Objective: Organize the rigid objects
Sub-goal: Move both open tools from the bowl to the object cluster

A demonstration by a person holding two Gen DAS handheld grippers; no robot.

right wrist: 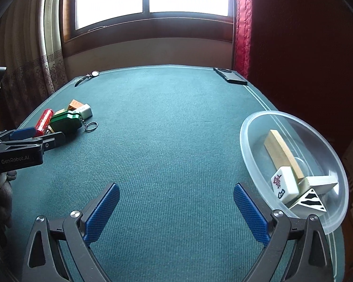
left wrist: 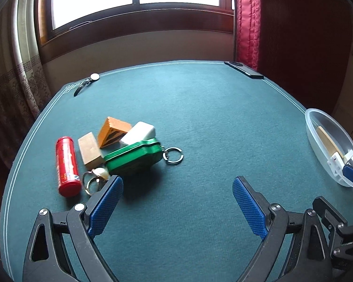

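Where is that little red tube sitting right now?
In the left wrist view the red tube lies on the green table, at the left end of the cluster, beside the wooden block.

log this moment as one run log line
left gripper: jaws open, empty | right gripper: jaws open, empty | green metal tin: on table | clear plastic bowl: holds blocks

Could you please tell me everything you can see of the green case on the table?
The green case is a flat, rounded box that looks like painted metal, with a raised seam around its edge, apparently closed. It lies tilted in the pile on the green table, leaning against the white block behind it. A short chain at its right end leads to a key ring lying flat on the felt.
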